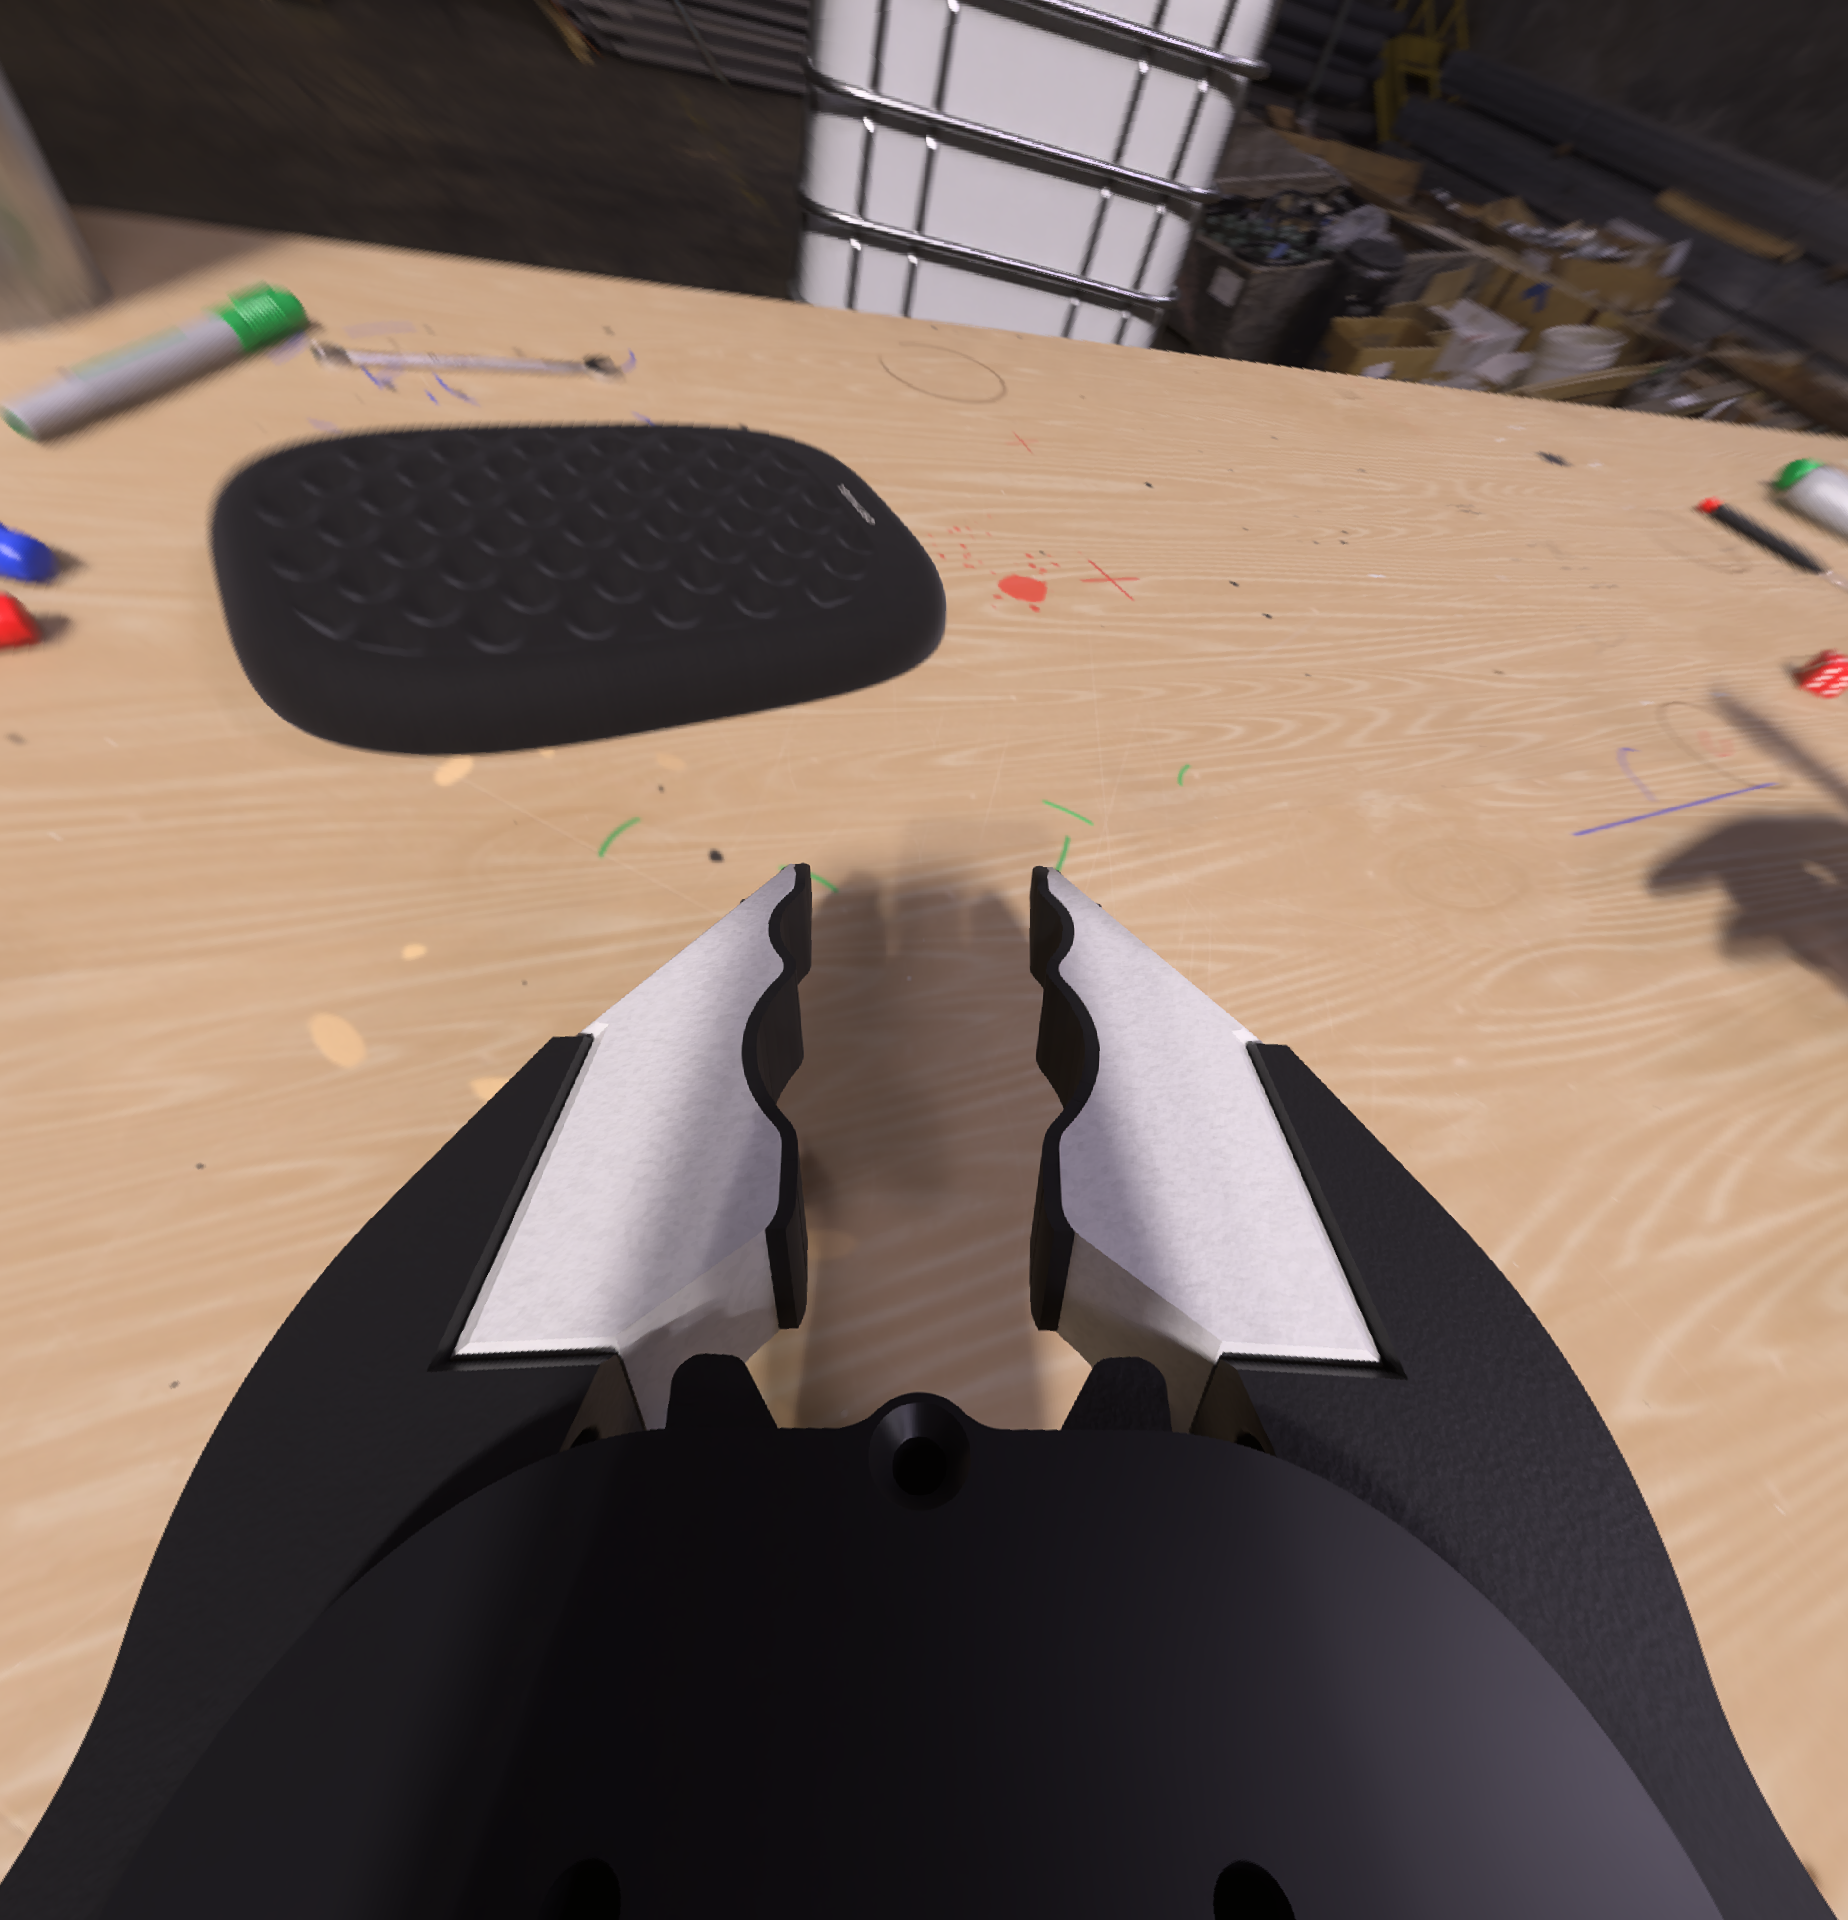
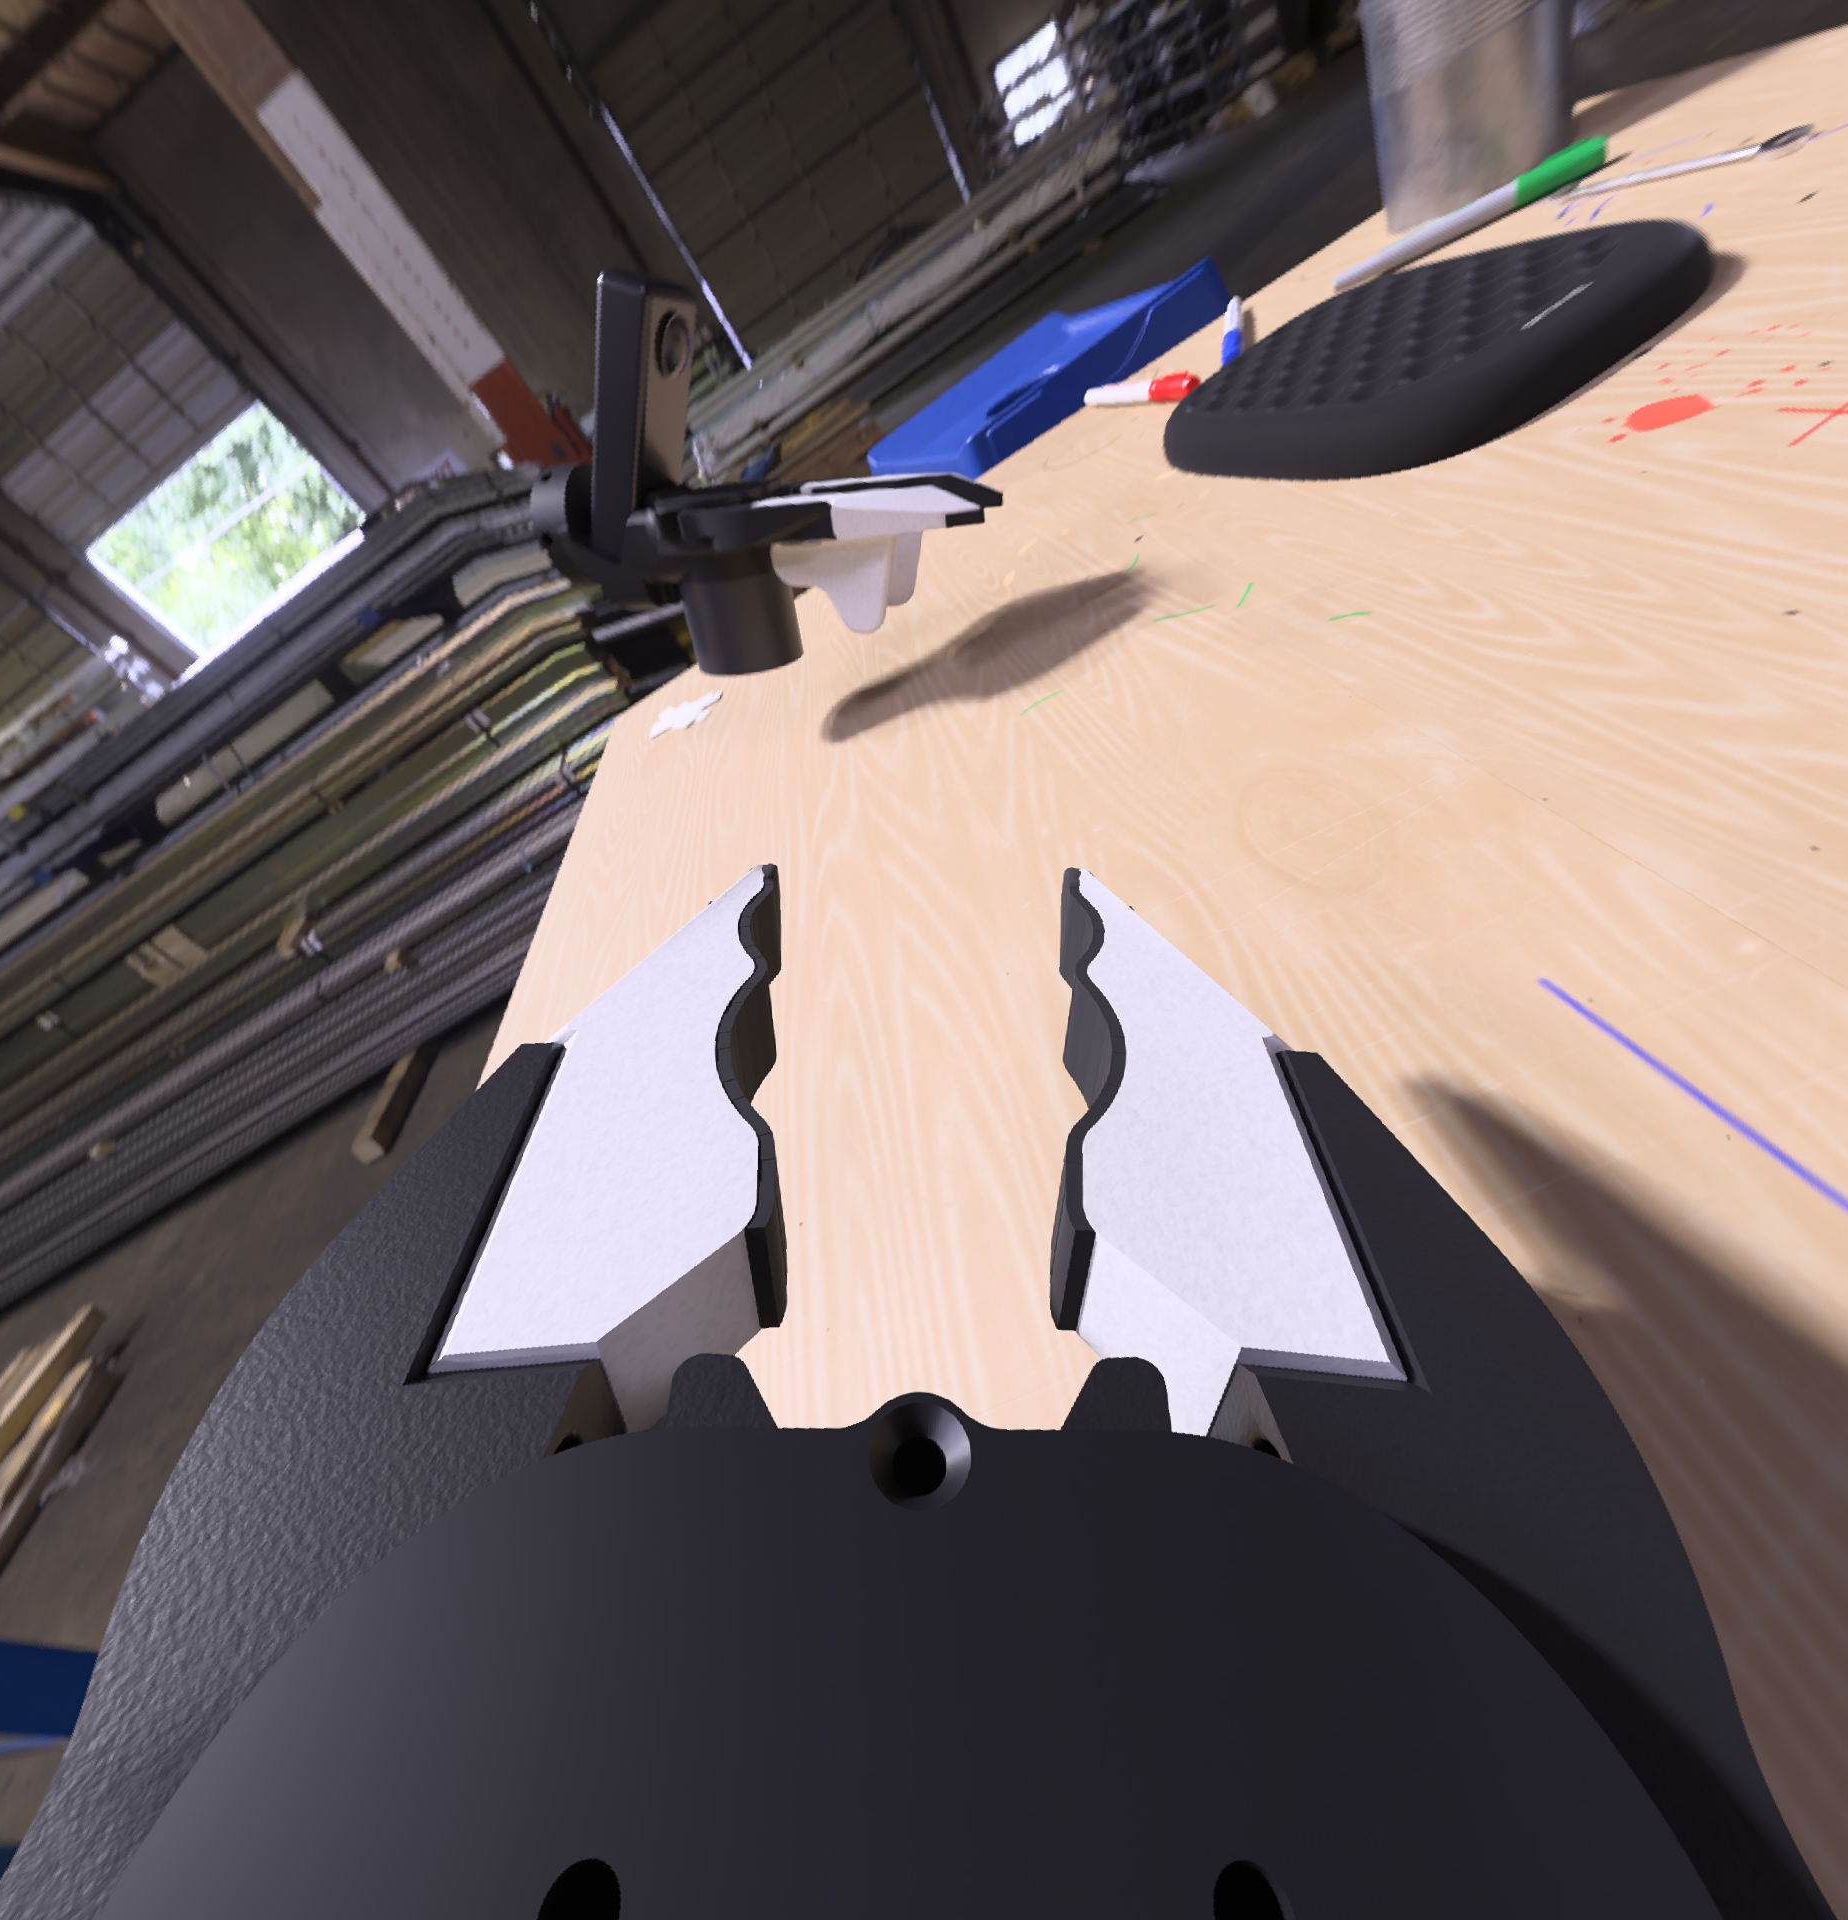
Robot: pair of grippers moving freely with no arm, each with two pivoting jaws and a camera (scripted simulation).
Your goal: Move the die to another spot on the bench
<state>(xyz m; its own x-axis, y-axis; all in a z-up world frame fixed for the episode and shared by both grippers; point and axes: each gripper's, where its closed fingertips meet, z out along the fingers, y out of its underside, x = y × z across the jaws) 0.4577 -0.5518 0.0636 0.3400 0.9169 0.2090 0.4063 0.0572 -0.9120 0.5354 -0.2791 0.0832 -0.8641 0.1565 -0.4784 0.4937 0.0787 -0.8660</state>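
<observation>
Both claws parted, nothing between the jaws. Left gripper (image 1: 920, 883) hangs over bare bench (image 1: 1315, 1143) just short of the black pad (image 1: 567, 582), likely parked clear. Die (image 1: 1829, 673), red, sits far right of the pad, well off the left claw. Right gripper (image 2: 920, 883) faces away; die outside its view.

Black dimpled pad (image 1: 567, 582), markers, perhaps a blue case (image 2: 1045, 364).

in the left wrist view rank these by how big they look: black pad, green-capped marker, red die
1. black pad
2. green-capped marker
3. red die

All lie at differing distances from the camera, so true sizes stay unsure.
</observation>
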